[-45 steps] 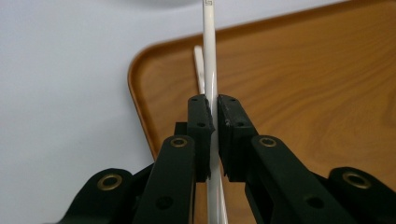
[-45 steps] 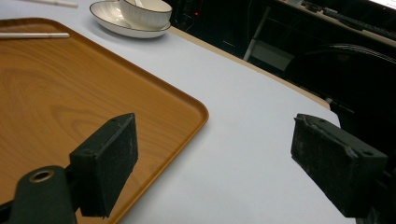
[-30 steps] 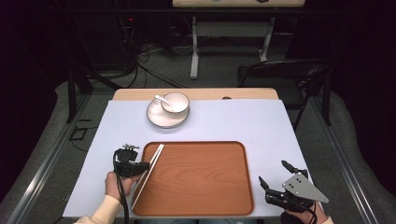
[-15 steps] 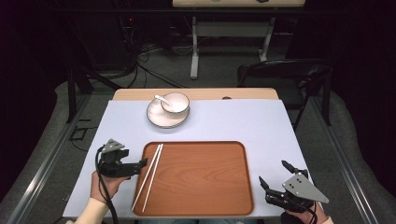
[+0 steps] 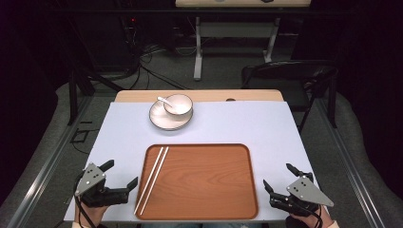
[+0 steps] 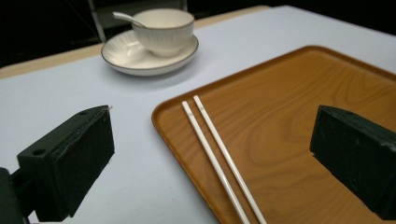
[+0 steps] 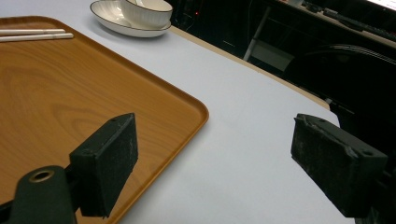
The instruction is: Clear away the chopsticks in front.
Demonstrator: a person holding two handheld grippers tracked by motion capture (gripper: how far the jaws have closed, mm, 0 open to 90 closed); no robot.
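High view: both claws at the near tabletop (image 5: 285, 128) edge, left claw (image 5: 119, 176) just left of the wooden tray (image 5: 209, 185), right claw (image 5: 285, 183) off its right near corner. The left gripper view adds close detail: two white chopsticks (image 6: 219, 156) lie side by side along the tray's left rim, flat, touching each other or nearly. The right gripper view shows the tray's corner and bare tabletop between its pads.

Left claw: jaws have just been opening, now spread wide, nothing between them, clear of the chopsticks. Right claw: spread wide, empty, touching nothing.

Far side: bowl (image 5: 177, 104) with spoon (image 5: 165, 100) sits on a saucer (image 5: 164, 119), well apart from the tray. Nothing blocks the chopsticks.
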